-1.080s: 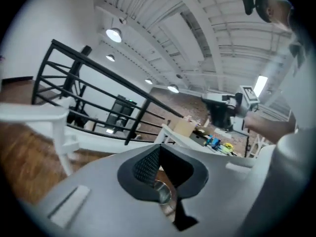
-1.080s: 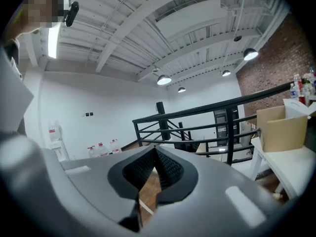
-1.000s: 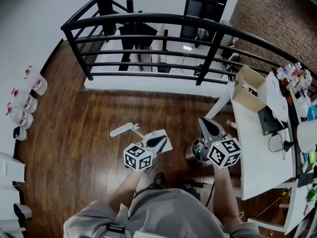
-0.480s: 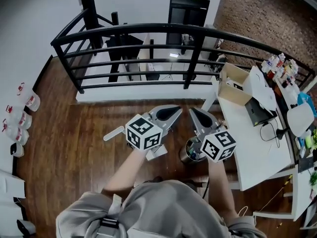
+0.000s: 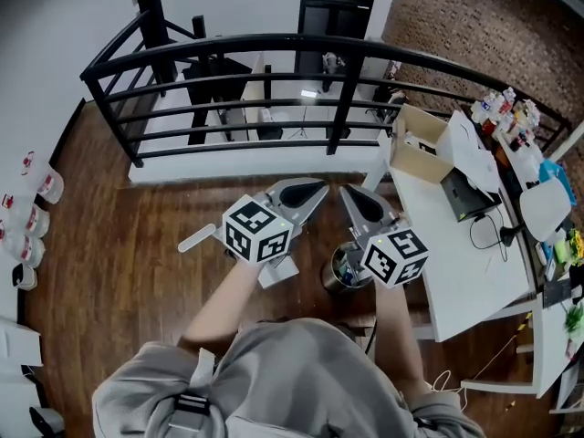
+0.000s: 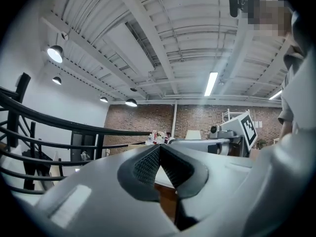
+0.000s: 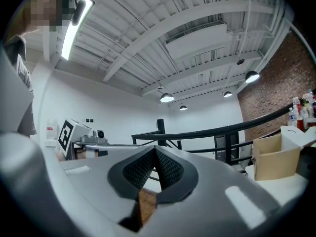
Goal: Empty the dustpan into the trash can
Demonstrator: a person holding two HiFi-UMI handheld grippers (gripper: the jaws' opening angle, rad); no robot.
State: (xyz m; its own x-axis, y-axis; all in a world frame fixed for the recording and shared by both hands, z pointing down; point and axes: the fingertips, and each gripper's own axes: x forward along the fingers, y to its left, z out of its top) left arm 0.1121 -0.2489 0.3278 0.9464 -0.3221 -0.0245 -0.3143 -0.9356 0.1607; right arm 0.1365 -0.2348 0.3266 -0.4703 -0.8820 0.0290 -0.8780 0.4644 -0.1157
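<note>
The white dustpan lies on the wooden floor; its handle [image 5: 195,238] sticks out to the left and a corner of its pan [image 5: 277,272] shows below my left gripper, the rest hidden by it. A small metal trash can [image 5: 338,269] stands just right of it, partly covered by my right gripper's cube. My left gripper [image 5: 315,190] [image 6: 159,147] is held high above the dustpan, level, shut and empty. My right gripper [image 5: 349,192] [image 7: 154,149] hangs beside it above the can, also shut with nothing between its pads.
A black railing [image 5: 274,71] runs across the far side of the floor. A white table [image 5: 474,254] at the right carries a cardboard box [image 5: 422,156], a laptop and bottles. Plastic jugs [image 5: 36,190] line the left wall.
Both grippers have risen toward the head camera, the left one much more, lifting away from the dustpan on the floor. The dustpan and the can stay where they were.
</note>
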